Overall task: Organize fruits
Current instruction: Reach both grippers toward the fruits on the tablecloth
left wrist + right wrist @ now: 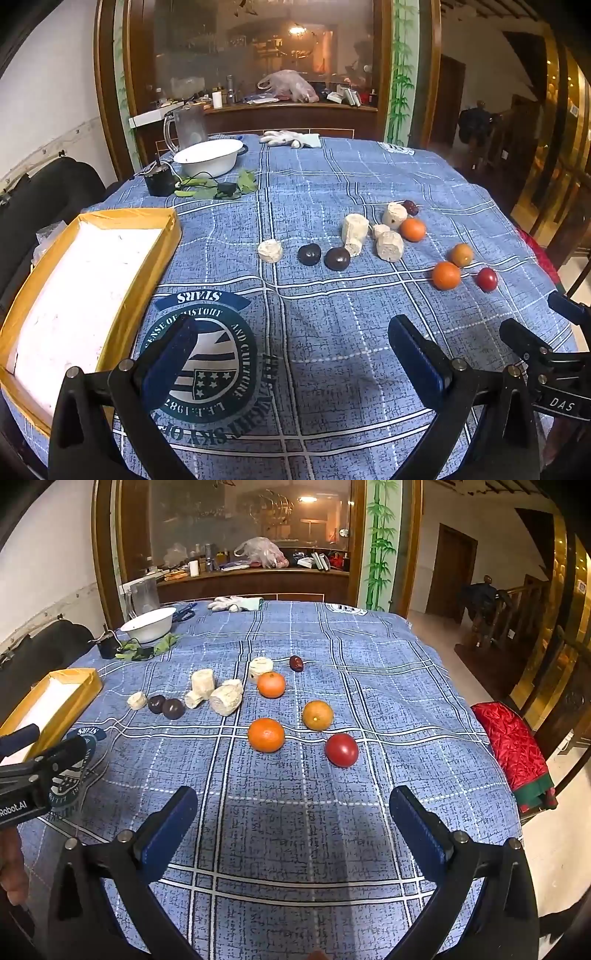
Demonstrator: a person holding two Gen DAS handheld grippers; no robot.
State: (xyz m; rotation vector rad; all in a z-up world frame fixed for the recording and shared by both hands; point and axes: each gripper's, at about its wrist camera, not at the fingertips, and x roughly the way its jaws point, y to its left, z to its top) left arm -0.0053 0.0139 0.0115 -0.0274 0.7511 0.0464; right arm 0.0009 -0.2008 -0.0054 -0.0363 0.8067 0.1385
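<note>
The yellow box (85, 295) with white lining holds nothing; the white bowl (208, 157) looks empty too. On the checked blue cloth (332, 830) lie smooth oranges (266, 734), a shiny tomato (341, 750), dark round fruits (173, 708) and rough pale chunks (225, 699). Left gripper (291, 350) and right gripper (293, 823) both stand wide, holding nothing.

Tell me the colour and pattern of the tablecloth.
The tablecloth is mottled blue with white and dark grid lines; clearest in the right wrist view.
</note>
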